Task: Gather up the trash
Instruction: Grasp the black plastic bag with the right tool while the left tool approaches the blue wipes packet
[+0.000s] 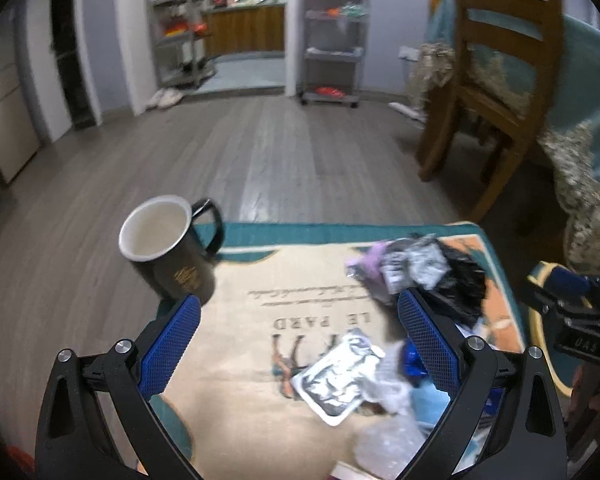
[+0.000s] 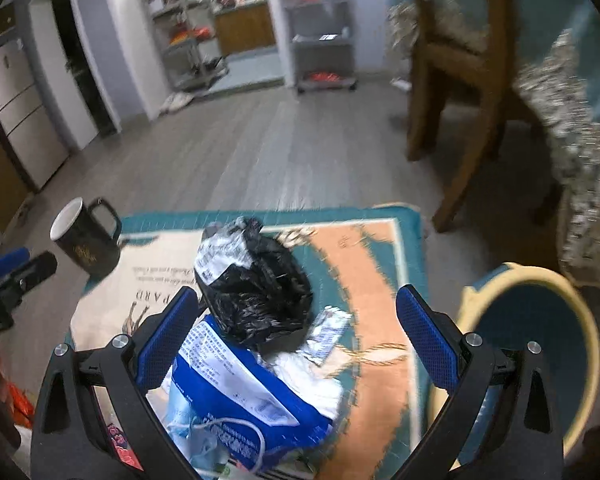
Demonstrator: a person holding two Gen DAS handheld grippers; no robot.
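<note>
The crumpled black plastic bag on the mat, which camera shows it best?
The right wrist view: the black plastic bag sits whole and central, just beyond the open right claw. In the left wrist view it is blurrier, near the right edge, partly hidden behind a finger of the left claw.

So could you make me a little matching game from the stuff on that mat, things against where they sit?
Things:
1. mug
2. black bag
3. bin
4. blue packet

Places:
A. on the floor, right of the mat
B. mat's far left corner
C. between the right claw's fingers, nearest the camera
D. middle of the mat

Pairs: 1-B, 2-D, 3-A, 4-C
</note>
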